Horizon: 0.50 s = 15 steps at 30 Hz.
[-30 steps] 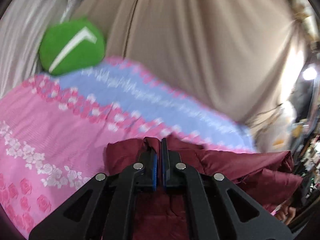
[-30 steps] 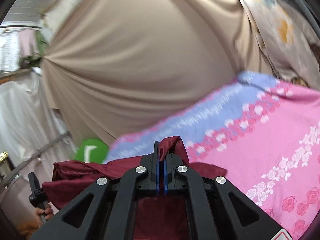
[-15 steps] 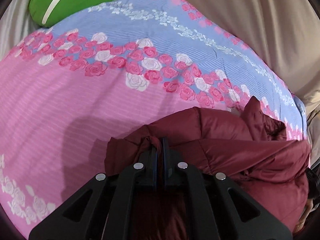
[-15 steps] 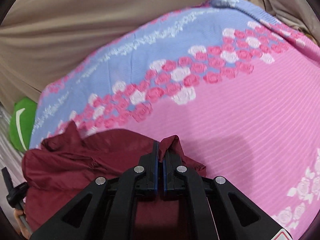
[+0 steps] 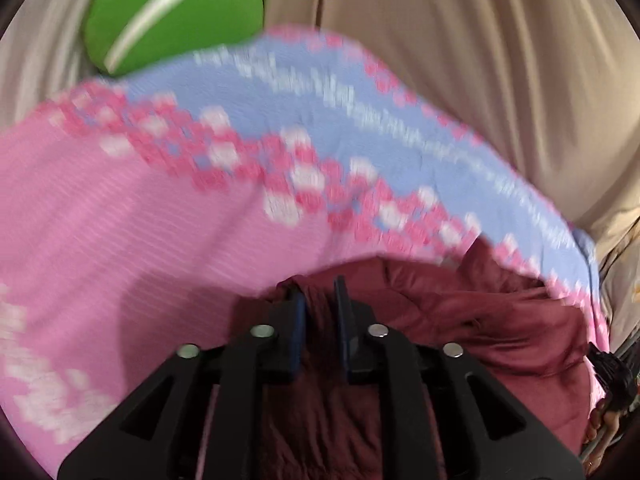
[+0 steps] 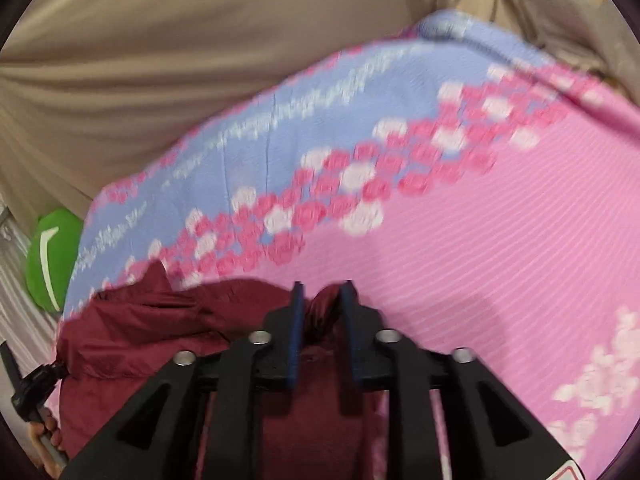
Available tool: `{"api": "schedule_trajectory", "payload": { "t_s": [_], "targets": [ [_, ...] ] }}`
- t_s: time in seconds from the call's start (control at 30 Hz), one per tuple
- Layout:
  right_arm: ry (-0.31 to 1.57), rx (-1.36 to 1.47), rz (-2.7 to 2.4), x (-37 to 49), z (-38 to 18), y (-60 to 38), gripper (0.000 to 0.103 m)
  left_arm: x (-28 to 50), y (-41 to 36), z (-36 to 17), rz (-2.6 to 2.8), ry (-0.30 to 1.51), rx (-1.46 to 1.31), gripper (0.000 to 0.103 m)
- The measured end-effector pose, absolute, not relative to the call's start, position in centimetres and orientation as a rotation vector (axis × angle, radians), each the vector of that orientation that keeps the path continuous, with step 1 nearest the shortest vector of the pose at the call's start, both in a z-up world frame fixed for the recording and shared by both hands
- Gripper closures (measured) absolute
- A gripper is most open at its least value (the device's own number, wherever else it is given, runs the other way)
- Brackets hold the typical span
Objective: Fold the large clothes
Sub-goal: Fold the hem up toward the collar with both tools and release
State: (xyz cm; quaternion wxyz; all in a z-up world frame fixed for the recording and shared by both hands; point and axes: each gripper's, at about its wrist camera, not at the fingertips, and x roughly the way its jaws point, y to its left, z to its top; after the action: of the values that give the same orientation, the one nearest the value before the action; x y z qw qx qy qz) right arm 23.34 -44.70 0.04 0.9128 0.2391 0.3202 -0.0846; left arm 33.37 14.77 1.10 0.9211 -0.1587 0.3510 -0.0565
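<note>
A dark red padded jacket (image 5: 480, 320) lies on a bed with a pink and blue flowered sheet (image 5: 140, 220). In the left wrist view my left gripper (image 5: 320, 292) stands open over the jacket's left edge, with red cloth between the parted fingers. In the right wrist view the jacket (image 6: 160, 328) spreads to the left and my right gripper (image 6: 322, 296) is open too, a fold of red cloth loose between its fingers. Both views are blurred by motion.
A green cushion (image 5: 172, 12) with a white stripe lies at the head of the bed; it also shows in the right wrist view (image 6: 52, 256). Beige curtain (image 5: 460, 60) hangs behind the bed. The other gripper and a hand (image 6: 36, 420) show at the jacket's far side.
Both grippers have opened and let go of the jacket, which now rests on the sheet. Both cameras have tipped upward a little.
</note>
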Motion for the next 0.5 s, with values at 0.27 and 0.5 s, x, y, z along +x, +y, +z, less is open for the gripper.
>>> {"api": "schedule_trajectory", "payload": {
  "t_s": [0.27,0.5],
  "targets": [
    [0.617,0.202,0.021,17.8,7.1,-34.1,0.065,25.5,7.3,10.0,-0.300,0.594,-0.093,0.050],
    [0.800,0.009,0.229,17.7,1.3,-23.0,0.070,24.3,-3.8,0.8,-0.494,0.856,0.100,0.049]
  ]
}}
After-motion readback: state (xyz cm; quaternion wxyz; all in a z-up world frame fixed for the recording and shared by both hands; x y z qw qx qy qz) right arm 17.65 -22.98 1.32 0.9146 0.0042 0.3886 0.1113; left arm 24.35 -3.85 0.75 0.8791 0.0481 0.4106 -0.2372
